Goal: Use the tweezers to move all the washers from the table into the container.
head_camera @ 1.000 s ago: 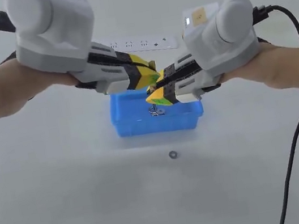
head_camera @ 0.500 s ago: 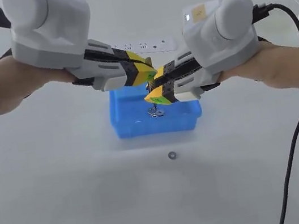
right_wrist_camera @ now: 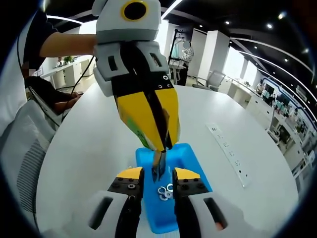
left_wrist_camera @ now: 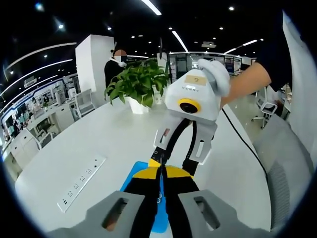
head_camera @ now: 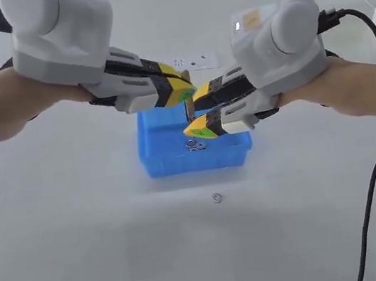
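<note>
Washers (head_camera: pixel 195 145) sit in the blue container (head_camera: pixel 177 161) on my head view; one washer (head_camera: pixel 217 197) waits on the table (head_camera: pixel 85 258) just before it, so I reckon one trip left. Left gripper view: left gripper (left_wrist_camera: pixel 161 172) clamped on the tweezers (left_wrist_camera: pixel 160 186). Right gripper view: right gripper (right_wrist_camera: pixel 158 174) spread either side of their tips.

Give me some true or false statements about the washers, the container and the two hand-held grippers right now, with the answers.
1. One washer lies on the table, outside the blue container. True.
2. The container is empty. False: washers lie in it.
3. The left hand-held gripper is shut on the tweezers. True.
4. The right hand-held gripper is shut. False: its jaws stand apart, either side of the tweezers' tip.
5. The power strip lies beyond the container. True.
</note>
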Demonstrator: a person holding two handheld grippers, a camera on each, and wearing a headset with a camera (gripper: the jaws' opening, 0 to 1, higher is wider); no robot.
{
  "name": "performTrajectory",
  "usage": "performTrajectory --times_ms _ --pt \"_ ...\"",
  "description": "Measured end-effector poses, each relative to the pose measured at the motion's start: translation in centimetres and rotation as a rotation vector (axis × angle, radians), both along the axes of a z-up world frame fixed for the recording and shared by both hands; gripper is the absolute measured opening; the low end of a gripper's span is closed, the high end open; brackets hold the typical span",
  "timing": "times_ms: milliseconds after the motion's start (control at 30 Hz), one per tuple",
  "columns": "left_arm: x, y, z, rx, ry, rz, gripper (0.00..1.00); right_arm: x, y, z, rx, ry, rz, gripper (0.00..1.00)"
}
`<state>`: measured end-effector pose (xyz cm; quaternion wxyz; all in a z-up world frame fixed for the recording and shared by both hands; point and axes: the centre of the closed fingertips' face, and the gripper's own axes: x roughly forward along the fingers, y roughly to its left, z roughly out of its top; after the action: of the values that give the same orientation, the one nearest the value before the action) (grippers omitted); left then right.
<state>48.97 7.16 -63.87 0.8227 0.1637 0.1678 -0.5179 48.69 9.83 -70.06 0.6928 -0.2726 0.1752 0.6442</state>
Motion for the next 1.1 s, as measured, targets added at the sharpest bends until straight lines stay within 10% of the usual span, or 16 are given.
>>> performTrajectory --times_ms 700,1100 --pt "-4.2 -0.6 -1.1 -0.008 0.025 0.035 0.06 -0.4 -8.3 2.0 0.145 0.057 -0.238 0.22" --pt "-5.7 -1.6 -1.9 -0.009 0.044 0.035 0.06 -3.2 -11.9 0.6 0.185 0.085 -0.309 0.2"
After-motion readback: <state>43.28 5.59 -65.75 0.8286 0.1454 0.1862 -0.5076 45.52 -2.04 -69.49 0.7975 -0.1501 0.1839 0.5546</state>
